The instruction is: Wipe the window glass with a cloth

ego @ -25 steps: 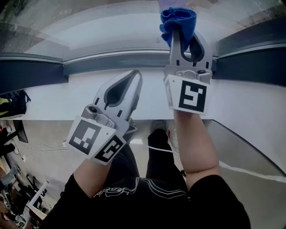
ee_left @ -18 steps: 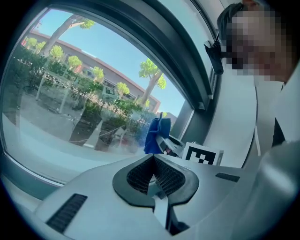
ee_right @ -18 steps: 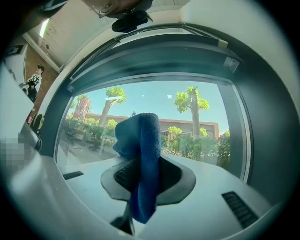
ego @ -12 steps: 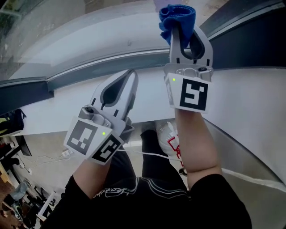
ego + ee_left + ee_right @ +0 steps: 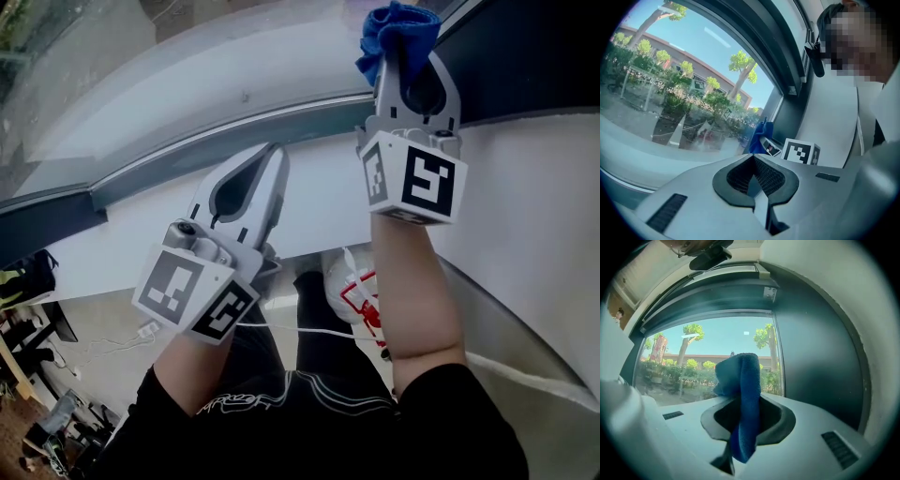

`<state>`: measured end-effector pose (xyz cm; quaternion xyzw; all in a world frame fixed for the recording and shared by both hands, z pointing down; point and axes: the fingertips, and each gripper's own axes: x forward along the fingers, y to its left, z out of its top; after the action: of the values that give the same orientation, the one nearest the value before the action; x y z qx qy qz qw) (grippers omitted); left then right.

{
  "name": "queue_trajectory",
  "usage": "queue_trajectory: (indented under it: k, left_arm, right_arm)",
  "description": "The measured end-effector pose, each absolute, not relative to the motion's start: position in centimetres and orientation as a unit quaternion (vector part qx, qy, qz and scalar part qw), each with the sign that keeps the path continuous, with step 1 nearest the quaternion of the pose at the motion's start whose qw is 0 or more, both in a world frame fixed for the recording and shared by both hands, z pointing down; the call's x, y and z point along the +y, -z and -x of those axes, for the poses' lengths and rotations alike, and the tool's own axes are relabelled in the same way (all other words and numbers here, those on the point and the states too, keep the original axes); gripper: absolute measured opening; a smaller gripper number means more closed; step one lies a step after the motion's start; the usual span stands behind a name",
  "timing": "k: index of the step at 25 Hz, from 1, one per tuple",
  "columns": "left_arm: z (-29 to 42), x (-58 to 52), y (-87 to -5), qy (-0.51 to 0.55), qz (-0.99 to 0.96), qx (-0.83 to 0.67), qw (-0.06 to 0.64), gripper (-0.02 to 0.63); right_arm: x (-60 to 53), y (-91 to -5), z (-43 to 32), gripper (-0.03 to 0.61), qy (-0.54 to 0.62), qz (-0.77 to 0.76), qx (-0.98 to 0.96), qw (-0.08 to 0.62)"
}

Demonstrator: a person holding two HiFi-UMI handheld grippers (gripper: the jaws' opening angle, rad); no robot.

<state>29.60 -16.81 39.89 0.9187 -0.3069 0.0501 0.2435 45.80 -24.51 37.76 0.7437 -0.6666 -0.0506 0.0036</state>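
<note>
A wide pane of window glass [image 5: 670,108] is set in a dark grey frame [image 5: 815,362]. The frame's lower rail [image 5: 169,164] runs along the back of a broad white sill [image 5: 103,234]. Bright daylight comes through the pane. Outside are a clear blue sky [image 5: 726,336], a few trees [image 5: 743,61], a long low building [image 5: 699,83] and shrubs along a pale paved strip. In the head view a light floor [image 5: 103,347] lies below the sill's front edge, with a thin white cable [image 5: 309,330] trailing over it. Dark clutter [image 5: 33,277] sits at the left edge, too small to make out. The wall [image 5: 867,324] beside the frame is plain white.
</note>
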Motion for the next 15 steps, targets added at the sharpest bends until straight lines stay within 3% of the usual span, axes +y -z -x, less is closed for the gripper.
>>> queue_trajectory:
  k: [8,15]
  left_arm:
    - [-27.6,-17.2,-39.8,-0.039,-0.917,-0.319,0.237,0.006]
    - [-19.7,-17.7,-39.6,-0.029,-0.904,-0.346,0.249,0.006]
  right_arm:
    - [-24.0,-37.8,-44.1,0.063,0.068,-0.743,-0.665,0.016]
    - [-23.7,-38.9,-33.3,0.063,0.069,-0.697,-0.712,0.047]
